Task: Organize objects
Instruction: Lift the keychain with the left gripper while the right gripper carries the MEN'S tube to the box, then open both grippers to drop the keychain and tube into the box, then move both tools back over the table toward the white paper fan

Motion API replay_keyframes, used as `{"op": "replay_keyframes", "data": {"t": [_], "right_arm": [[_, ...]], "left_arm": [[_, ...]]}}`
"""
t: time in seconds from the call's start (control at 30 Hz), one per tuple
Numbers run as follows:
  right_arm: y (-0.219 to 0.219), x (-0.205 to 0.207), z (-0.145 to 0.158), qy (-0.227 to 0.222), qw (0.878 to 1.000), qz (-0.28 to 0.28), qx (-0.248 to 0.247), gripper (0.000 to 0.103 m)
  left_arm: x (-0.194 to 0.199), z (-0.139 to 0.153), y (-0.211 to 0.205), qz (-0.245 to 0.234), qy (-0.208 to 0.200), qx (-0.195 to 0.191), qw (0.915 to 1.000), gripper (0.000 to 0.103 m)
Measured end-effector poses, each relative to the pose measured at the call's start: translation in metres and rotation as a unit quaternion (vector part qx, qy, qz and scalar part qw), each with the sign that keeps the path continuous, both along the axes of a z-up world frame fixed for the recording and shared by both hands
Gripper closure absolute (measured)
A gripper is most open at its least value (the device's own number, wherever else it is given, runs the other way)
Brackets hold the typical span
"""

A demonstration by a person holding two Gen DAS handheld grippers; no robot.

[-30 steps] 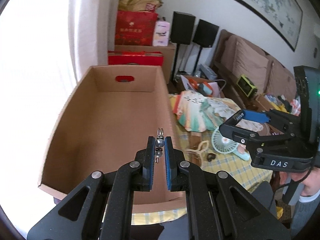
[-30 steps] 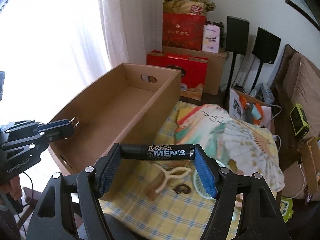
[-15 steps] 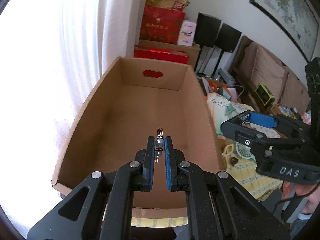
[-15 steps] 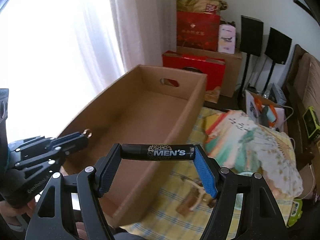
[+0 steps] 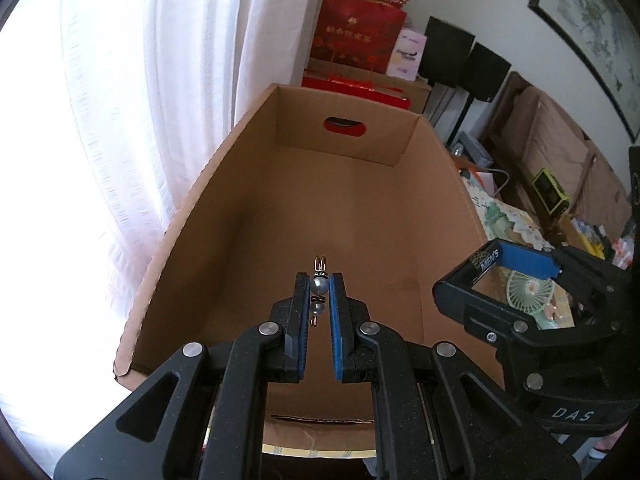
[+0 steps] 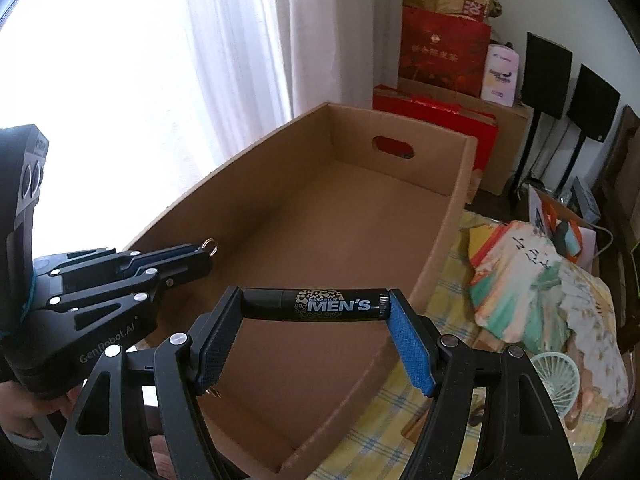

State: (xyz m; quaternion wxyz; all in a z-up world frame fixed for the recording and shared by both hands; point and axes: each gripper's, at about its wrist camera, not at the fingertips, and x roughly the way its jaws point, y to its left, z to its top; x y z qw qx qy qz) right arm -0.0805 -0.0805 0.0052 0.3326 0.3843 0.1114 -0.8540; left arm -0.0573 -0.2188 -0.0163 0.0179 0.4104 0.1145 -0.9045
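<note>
An open cardboard box [image 5: 248,152] [image 6: 452,224] with bare floor and a handle hole in its far wall lies below both grippers. My left gripper [image 5: 320,284] is shut on a small beaded charm [image 5: 319,286] with grey beads and a metal ring, held above the box's near half; it also shows in the right wrist view [image 6: 200,258]. My right gripper [image 6: 316,304] is shut on a black lip balm tube [image 6: 316,304] marked MEN'S, gripped end to end, over the box's near right part; it also shows in the left wrist view [image 5: 516,256].
A table with a yellow checked cloth [image 6: 400,424] lies right of the box, with paper fans [image 6: 532,280] and a small green hand fan [image 6: 558,380]. White curtains [image 5: 120,120] hang on the left. Red gift bags [image 6: 444,56] and black speakers [image 6: 568,84] stand behind.
Both grippers have moved left from the table to above the box, each keeping its hold. The box now fills both views.
</note>
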Motion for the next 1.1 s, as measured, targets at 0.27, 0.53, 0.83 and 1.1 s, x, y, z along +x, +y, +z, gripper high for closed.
{"op": "replay_keyframes", "data": {"t": [0.27, 0.53, 0.83, 1.1], "right_arm": [[-0.001, -0.004, -0.003, 0.004, 1.000, -0.006, 0.003, 0.026], [0.014, -0.004, 0.008, 0.015, 1.000, -0.023, 0.000, 0.022], [0.044, -0.003, 0.019, 0.039, 0.997, -0.066, 0.009, 0.002], [0.076, -0.008, 0.026, 0.037, 0.994, -0.101, -0.003, 0.000]], "left_arm": [[0.001, -0.002, -0.008, 0.014, 0.003, 0.010, 0.9998, 0.072], [0.007, 0.009, -0.010, 0.030, 0.017, 0.008, 0.9994, 0.040], [0.010, 0.023, -0.003, 0.034, 0.033, 0.002, 0.9989, 0.019], [0.009, 0.028, 0.016, 0.021, 0.036, -0.010, 0.9991, 0.007]]}}
